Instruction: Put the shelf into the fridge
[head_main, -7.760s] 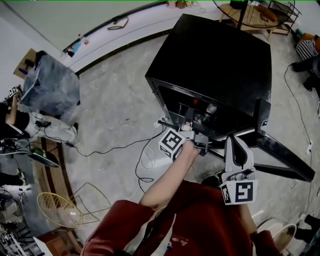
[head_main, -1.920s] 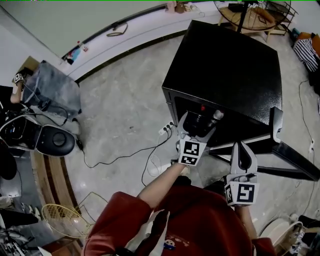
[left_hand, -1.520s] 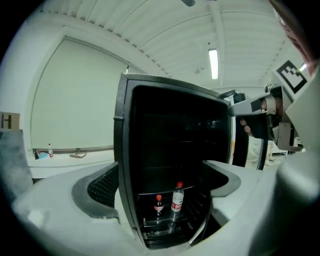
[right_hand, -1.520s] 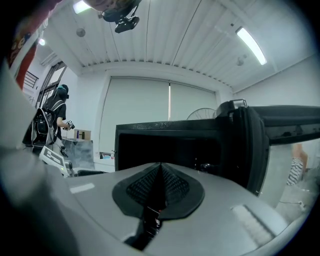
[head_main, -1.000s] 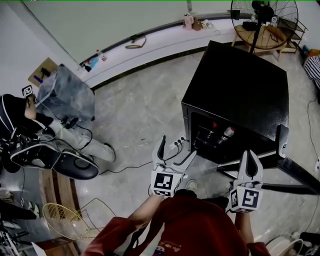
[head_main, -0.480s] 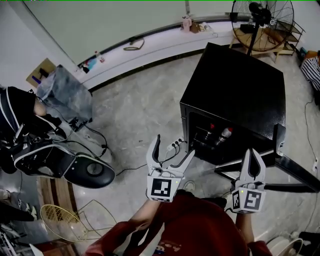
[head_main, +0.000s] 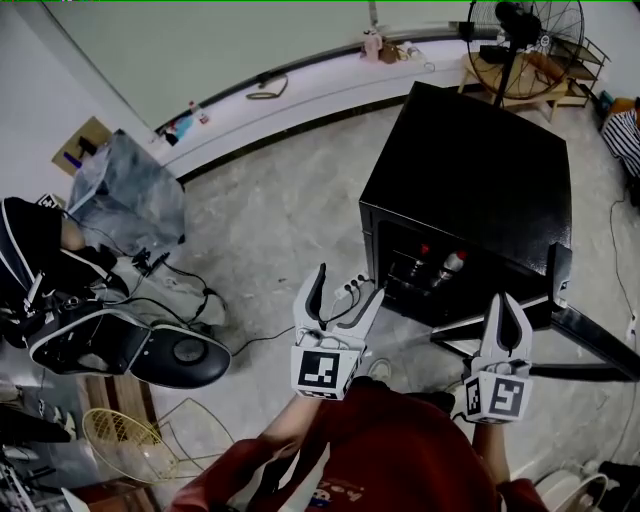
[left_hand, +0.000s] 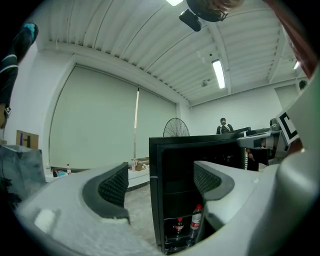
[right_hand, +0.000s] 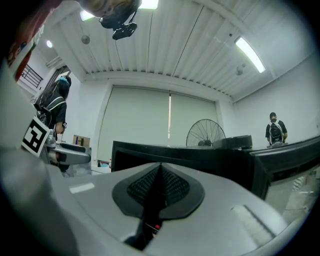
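Note:
The black fridge (head_main: 480, 150) stands on the floor ahead with its door (head_main: 590, 335) swung open to the right. Two bottles (head_main: 421, 253) stand low inside it, seen too in the left gripper view as bottles (left_hand: 196, 220). A thin horizontal shelf edge (left_hand: 175, 216) shows inside, its detail unclear. My left gripper (head_main: 348, 282) hangs short of the fridge's front left corner; its jaws are closing with nothing between them (left_hand: 160, 185). My right gripper (head_main: 503, 305) is shut and empty in front of the door, and its pads meet (right_hand: 160, 175).
A standing fan (head_main: 525, 25) is behind the fridge. A power strip with cables (head_main: 350, 290) lies at the fridge's left corner. A seated person and a black chair (head_main: 130, 345) are at the left, with a grey covered box (head_main: 125, 195) and a wire basket (head_main: 120, 435).
Both grippers have drawn back from the fridge opening over the last seconds. In the last half second the left jaws narrowed a little. The right gripper stayed shut.

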